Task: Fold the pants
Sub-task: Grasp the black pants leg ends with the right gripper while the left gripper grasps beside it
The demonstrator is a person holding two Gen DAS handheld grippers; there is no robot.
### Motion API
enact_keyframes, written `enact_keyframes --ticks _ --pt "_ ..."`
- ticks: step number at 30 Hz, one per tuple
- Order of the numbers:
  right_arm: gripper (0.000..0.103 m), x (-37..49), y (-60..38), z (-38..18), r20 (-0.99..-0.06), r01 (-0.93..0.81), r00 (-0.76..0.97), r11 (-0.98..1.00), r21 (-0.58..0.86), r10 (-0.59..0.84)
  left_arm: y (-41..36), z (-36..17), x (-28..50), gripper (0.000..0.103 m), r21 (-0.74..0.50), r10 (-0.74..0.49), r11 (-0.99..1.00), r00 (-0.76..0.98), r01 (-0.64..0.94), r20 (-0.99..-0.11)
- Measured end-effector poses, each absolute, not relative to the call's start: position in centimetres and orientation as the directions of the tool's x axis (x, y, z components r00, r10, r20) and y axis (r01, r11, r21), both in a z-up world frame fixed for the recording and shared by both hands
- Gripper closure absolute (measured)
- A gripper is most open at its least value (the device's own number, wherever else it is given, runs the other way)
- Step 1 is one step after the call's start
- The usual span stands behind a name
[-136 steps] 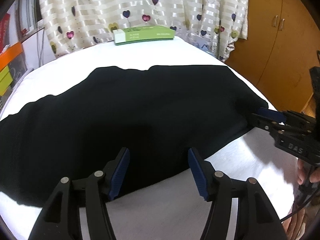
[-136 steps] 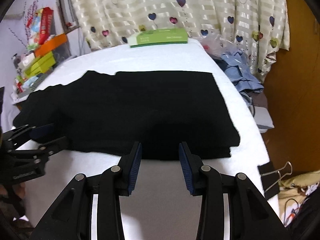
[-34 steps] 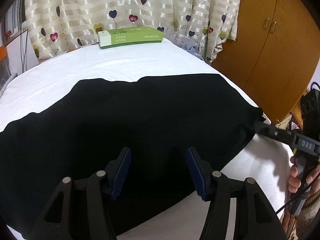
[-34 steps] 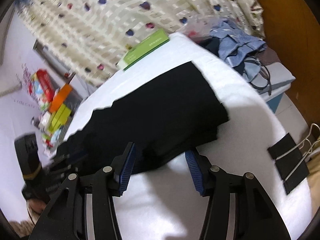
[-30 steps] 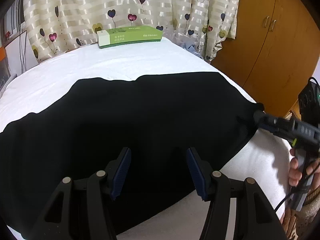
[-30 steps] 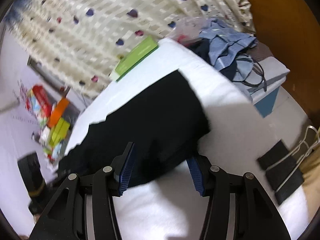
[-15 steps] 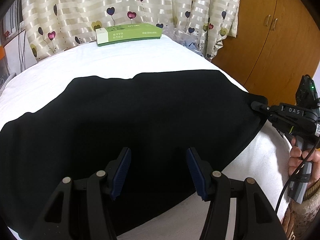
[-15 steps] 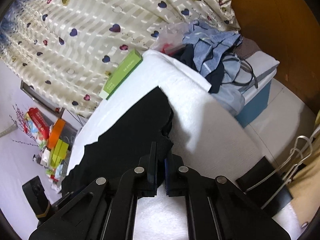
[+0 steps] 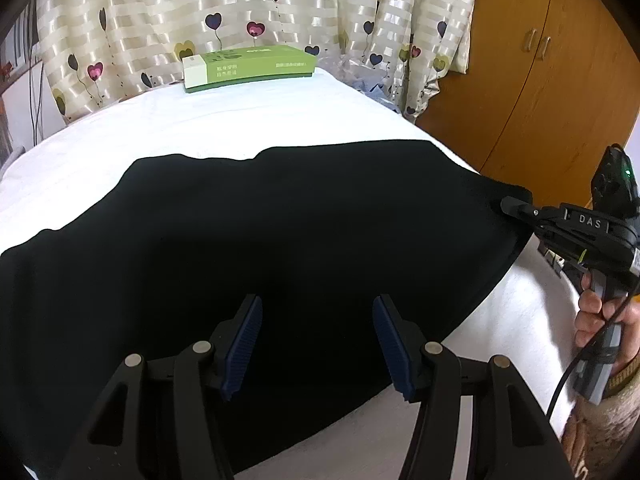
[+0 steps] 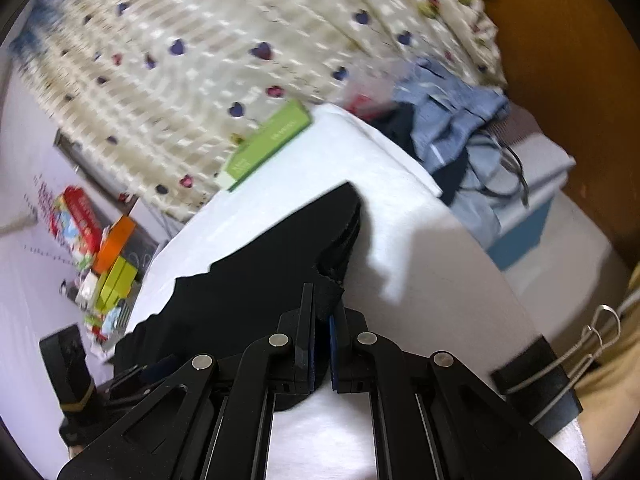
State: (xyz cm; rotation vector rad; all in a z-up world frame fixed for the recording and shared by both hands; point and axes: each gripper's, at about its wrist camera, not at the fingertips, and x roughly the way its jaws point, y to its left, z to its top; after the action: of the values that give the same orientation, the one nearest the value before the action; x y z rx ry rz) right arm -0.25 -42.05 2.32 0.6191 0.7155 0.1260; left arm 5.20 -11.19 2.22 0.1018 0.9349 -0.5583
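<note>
Since the frame a second ago the right tool [image 10: 322,330] has snapped shut from wide open, and its jaws now pinch the near right corner of the black pants [image 9: 280,240]; that corner is bunched and pulled up a little off the white worktop [image 9: 240,120], showing stacked layers at the edge. Left tool [image 9: 316,344] hasn't shifted, jaws wide apart, nothing between its blue pads [image 9: 244,344], hovering over the near edge of the pants, roughly mid-length; contact with the cloth can't be told. Pants lie flat across the worktop, spread from left edge to right edge in the left wrist view, with the right tool's tip at their far right corner. Green box [image 9: 248,66] sits at the far end by the heart-print curtain [image 9: 280,8]. Black binder clips [image 10: 536,384] lie right of the right tool, apart from the pants. Right wrist view is motion-blurred
</note>
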Motion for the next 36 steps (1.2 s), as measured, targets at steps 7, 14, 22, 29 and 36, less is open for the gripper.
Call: enact_keyframes --ticks 7,14,22,29,36 --pt "0.098 0.2 -37.9 4.3 -0.555 -0.029 0.763 0.876 0.481 0.33 -10.9 2.5 6.3 0.043 -0.229 -0.464 0.832 0.409 0.506 -0.786" --pt "0.098 1.0 -34.0 4.5 -0.561 -0.146 0.729 0.89 0.431 0.391 -9.9 3.6 8.4 0.043 -0.372 -0.559 0.803 0.37 0.465 -0.742" --pt "0.098 1.4 -30.7 3.1 -0.606 -0.221 0.667 0.892 0.395 0.433 -9.1 3.1 10.9 0.038 -0.564 -0.689 0.717 0.297 0.41 -0.66" --pt "0.098 1.5 -29.9 2.4 -0.629 -0.234 0.639 0.891 0.389 0.443 -9.6 1.3 12.4 0.038 -0.646 -0.732 0.677 0.231 0.353 -0.641" --pt "0.098 0.9 -28.6 2.7 -0.62 -0.285 0.629 0.881 0.379 0.47 -10.0 1.2 13.3 0.036 -0.656 -0.739 0.67 0.23 0.347 -0.633"
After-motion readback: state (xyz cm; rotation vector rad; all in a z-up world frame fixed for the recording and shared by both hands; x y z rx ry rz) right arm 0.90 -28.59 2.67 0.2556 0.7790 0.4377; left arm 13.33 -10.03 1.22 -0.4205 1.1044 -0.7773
